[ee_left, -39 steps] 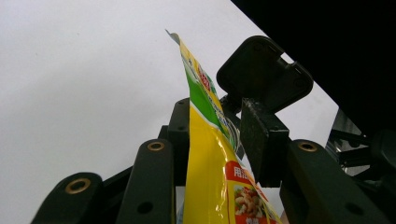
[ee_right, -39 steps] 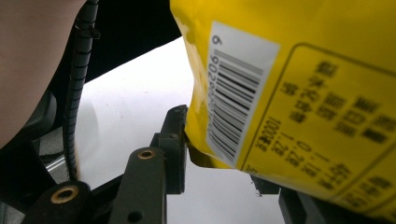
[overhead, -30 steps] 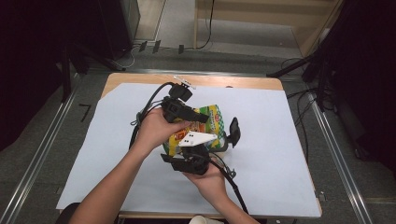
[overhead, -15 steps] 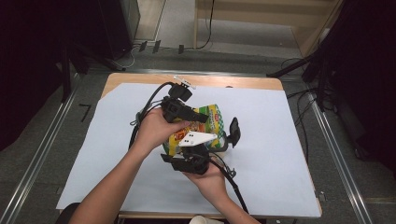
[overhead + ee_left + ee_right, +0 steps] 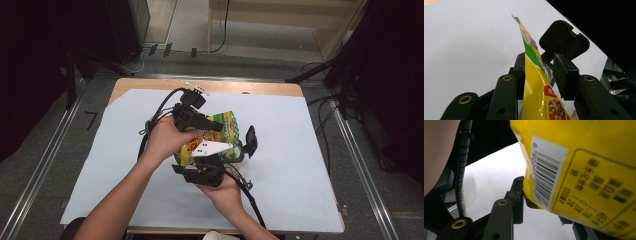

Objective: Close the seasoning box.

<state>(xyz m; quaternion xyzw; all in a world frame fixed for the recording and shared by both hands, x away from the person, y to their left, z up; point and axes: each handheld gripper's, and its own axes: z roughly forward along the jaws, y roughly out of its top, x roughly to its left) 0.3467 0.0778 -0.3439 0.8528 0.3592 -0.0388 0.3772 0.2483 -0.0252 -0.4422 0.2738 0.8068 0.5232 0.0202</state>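
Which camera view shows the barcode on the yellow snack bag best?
The right gripper view: the barcode on its white label faces the camera, close and mostly sharp. The left gripper view shows the snack bag edge-on, with its printed front, no barcode. The high view shows the bag from far, partly behind hands.

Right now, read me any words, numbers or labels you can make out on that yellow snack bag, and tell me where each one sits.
"206 9": partial digits beside the barcode on the white label of the yellow snack bag, read uncertainly.
Digits under the barcode: too blurred to read.
Boxed block of East Asian characters on the bag's back, right gripper view: too blurred to read.
Red panel with white characters on the bag's front, left gripper view: not legible.
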